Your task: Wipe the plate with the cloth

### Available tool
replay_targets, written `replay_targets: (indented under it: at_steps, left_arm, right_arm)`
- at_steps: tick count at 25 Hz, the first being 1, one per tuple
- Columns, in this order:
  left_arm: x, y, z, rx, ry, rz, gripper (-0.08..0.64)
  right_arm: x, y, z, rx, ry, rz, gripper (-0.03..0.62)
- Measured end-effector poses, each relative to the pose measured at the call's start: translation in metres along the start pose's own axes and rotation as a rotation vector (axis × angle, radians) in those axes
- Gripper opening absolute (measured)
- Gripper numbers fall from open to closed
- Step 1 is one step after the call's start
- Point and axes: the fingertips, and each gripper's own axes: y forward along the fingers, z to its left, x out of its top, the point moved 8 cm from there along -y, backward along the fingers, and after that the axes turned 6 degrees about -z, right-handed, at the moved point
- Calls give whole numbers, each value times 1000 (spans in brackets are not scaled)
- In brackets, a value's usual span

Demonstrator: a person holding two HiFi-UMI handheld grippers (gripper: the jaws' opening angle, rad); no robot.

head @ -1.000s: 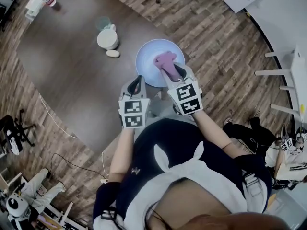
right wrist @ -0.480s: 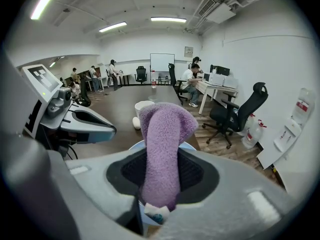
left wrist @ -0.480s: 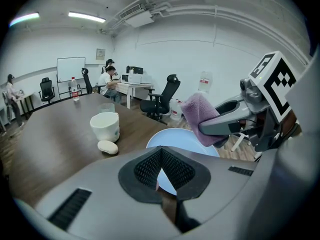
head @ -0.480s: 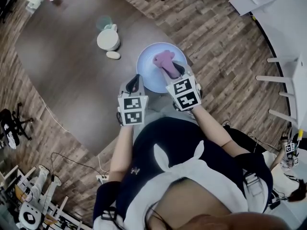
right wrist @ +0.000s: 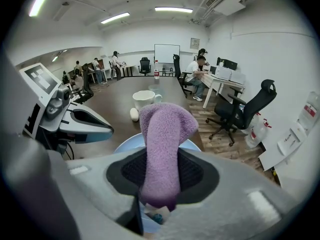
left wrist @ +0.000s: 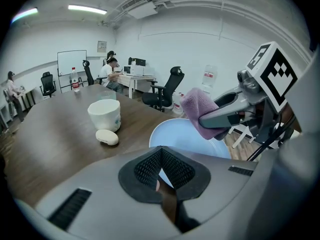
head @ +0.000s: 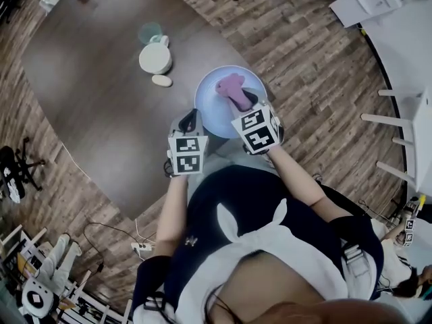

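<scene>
One cloth (right wrist: pixel 165 129) poised over the plate (head: pixel 210 110).
My right gripper (right wrist: pixel 161 181) is clamped on the cloth, whose long purple roll juts forward over the pale blue plate lying just ahead and below. My left gripper (left wrist: pixel 161 174), jaws nearly together, seems to pinch the plate's near rim, though that contact is hard to make out.

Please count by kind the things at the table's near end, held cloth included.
Light blue round plate: 1
Purple fluffy cloth: 1
White ceramic cup: 1
Pale see-through glass: 1
Small white oval object: 1
Total: 5
</scene>
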Motion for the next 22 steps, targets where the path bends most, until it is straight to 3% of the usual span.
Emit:
replay_targets:
  at_steps: [22]
  left_arm:
    - [-30,43,11,27,-30,131,5]
  right_arm:
    - [-19,67,-14,-26,-114,179,140]
